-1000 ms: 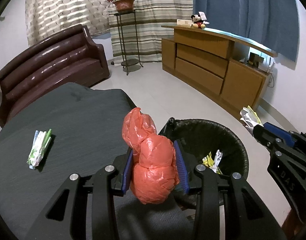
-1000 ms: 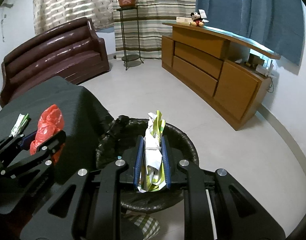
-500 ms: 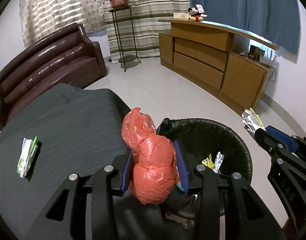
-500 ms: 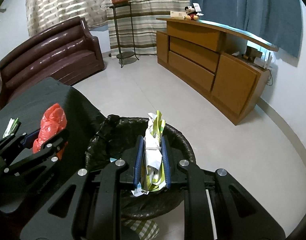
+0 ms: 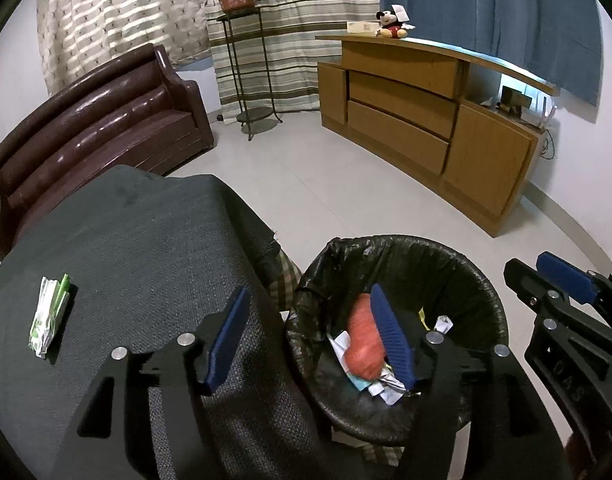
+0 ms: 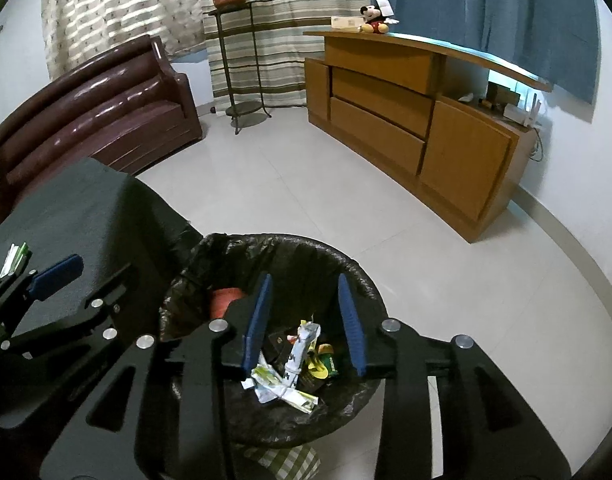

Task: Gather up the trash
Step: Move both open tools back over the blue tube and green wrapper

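A bin with a black liner (image 5: 478, 276) (image 6: 362, 280) stands on the floor beside the dark cloth-covered table (image 5: 137, 248). The orange plastic bag (image 5: 362, 336) (image 6: 225, 298) lies inside it among paper scraps. My left gripper (image 5: 310, 340) hangs over the bin's left rim, its jaws opening with nothing pressed between them. My right gripper (image 6: 303, 326) is over the bin, its jaws opening too; the green-and-white wrapper (image 6: 279, 386) lies below them in the bin, free of the pads. A second green-and-white wrapper (image 5: 49, 318) (image 6: 15, 258) rests on the table at the left.
A brown sofa (image 5: 89, 128) stands behind the table. A metal plant stand (image 5: 245, 72) and a wooden sideboard (image 5: 426, 120) line the far wall. Pale tiled floor (image 6: 326, 200) spreads between them and the bin.
Both grippers have let go. The orange bag dropped from the left jaws into the bin, and the wrapper fell from the right jaws into the bin. Both jaw pairs stand wider.
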The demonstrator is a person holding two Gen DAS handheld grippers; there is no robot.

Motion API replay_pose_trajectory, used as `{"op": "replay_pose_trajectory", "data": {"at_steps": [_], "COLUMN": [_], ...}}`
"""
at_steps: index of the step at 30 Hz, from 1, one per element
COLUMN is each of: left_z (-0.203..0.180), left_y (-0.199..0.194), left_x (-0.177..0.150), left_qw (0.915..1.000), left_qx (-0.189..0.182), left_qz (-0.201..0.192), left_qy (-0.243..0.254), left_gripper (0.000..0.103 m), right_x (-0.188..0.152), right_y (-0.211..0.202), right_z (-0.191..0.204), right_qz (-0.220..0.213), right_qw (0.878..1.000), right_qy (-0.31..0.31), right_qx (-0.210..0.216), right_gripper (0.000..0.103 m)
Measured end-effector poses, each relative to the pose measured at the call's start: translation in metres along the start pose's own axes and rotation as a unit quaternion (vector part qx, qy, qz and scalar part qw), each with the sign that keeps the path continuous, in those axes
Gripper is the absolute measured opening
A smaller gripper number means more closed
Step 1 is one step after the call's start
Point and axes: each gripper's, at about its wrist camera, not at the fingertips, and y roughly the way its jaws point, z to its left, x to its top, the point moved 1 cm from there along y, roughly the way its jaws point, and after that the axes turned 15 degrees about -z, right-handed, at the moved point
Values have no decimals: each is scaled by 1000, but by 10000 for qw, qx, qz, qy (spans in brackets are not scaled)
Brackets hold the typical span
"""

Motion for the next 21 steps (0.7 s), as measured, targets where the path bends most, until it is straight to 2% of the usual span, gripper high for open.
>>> {"op": "replay_pose_trajectory", "data": {"at_steps": [3, 9, 13, 21], "left_z": [0, -1, 0, 26], "left_y": [-1, -1, -3, -25], "left_x": [0, 0, 2, 5], "left_qw": [10000, 10000, 10000, 9996], "left_qx": [-6, -12, -23, 97], "left_qz": [-10, -31, -26, -110], "left_qy": [20, 29, -59, -244], "left_gripper": [67, 67, 67, 67], "right_x": [1, 2, 3, 4], "right_y": [0, -1, -2, -5], "right_z": [-2, -3, -2, 13], "right_qz": [-13, -38, -40, 1], "right_qw": [10000, 10000, 10000, 9999], "right_qy": [15, 32, 41, 20], "right_qx": [-32, -51, -51, 129], "right_gripper": [40, 42, 48, 48]}}
